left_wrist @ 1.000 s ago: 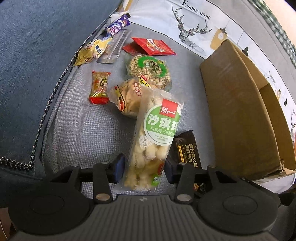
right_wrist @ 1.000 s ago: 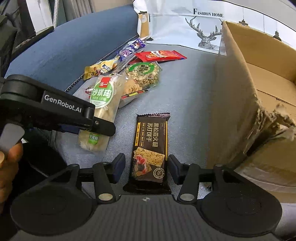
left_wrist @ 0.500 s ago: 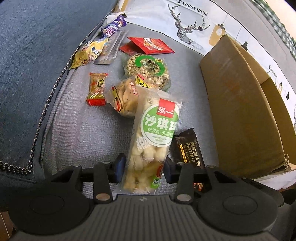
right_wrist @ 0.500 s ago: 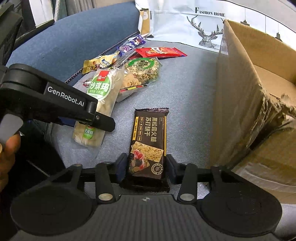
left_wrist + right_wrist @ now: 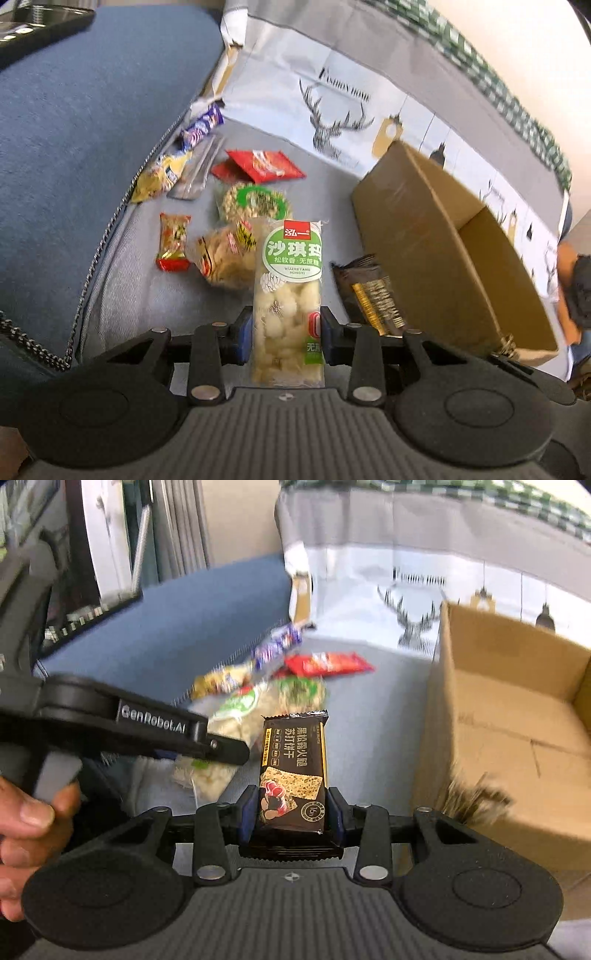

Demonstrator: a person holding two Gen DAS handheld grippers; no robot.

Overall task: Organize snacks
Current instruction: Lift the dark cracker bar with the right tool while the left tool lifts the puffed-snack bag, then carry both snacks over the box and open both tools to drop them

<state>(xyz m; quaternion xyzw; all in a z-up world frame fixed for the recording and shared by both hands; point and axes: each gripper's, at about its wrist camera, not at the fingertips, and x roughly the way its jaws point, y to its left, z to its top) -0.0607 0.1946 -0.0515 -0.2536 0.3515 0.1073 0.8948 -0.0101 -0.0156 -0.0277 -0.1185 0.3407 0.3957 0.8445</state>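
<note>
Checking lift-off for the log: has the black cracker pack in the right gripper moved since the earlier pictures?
Yes. The black cracker pack, clamped in the right gripper, has come up off the grey cushion; its top end now points up beside the cardboard box.

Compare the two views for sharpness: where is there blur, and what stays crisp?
Left wrist view: mostly sharp, the green-label snack readable, the fisheye bending the cardboard box. Right wrist view: loose snacks and box edge smeared, the held black cracker pack crisp.

Both grippers are matte black. The left gripper (image 5: 236, 751) bears white "GenRobot.AI" lettering. The right gripper (image 5: 291, 812) shows blue pads (image 5: 246, 812), silver screws and a ribbed base.
</note>
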